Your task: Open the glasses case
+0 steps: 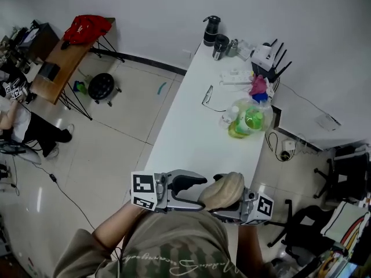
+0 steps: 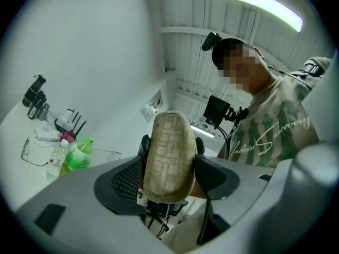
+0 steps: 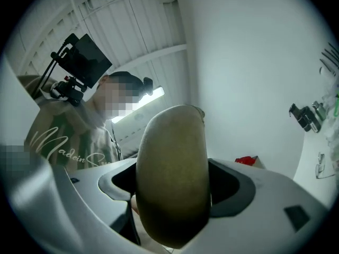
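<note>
Glasses case (image 1: 222, 191): tan, closed, in air before person's chest, near end of white table (image 1: 191, 132) just beyond. Right gripper (image 3: 172, 187) clamped on one end, case filling jaws. Left gripper (image 2: 168, 176) jaws spread around other end, pads not pressing.

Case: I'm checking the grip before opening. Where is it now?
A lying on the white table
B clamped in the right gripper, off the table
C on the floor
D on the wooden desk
B: the case fills the right gripper's shut jaws, held up in front of the person, clear of the table.
</note>
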A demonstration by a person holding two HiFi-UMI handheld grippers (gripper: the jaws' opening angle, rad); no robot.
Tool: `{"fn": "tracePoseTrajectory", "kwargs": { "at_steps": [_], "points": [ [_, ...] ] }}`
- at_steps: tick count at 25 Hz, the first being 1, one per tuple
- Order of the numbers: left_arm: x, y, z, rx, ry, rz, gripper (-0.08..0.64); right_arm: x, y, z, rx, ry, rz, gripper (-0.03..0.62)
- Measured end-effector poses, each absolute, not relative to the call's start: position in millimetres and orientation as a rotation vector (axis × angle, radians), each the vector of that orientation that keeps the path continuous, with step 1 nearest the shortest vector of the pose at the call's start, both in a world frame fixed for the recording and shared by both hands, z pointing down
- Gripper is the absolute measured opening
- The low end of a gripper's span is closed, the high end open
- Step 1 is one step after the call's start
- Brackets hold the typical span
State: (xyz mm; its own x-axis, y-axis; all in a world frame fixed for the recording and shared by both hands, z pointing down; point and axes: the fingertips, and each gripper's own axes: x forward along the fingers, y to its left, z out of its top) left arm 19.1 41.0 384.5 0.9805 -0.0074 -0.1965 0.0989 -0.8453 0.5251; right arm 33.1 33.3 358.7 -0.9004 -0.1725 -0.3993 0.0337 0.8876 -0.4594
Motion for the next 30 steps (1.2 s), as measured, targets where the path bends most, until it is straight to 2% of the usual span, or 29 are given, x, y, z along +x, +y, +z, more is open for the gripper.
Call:
{"fn": "tracePoseTrajectory", "kwargs": {
  "at_steps": [4,6,7,14,18,30],
  "points": [
    [25,52,385,2.551,0.144,-0.236,0.314,26,45,353,0.01,2.652,-0.634,0.376],
    [26,50,388,2.529,0.137,-0.239,0.416,23,50,353,0.054,2.653,-0.647,0.376],
    [26,50,389,2.521,0.138,-0.24,0.437,22,51,355,0.062,2.652,-0.655,0.376],
    [29,58,393,2.557,0.186,-0.183,0.434,15,48,366,0.01,2.667,-0.661,0.376],
    [40,75,411,2.645,0.244,-0.025,0.414,9,52,374,0.059,2.71,-0.697,0.376],
    [35,63,406,2.529,0.251,-0.13,0.405,10,46,380,0.096,2.622,-0.825,0.376]
  ]
}}
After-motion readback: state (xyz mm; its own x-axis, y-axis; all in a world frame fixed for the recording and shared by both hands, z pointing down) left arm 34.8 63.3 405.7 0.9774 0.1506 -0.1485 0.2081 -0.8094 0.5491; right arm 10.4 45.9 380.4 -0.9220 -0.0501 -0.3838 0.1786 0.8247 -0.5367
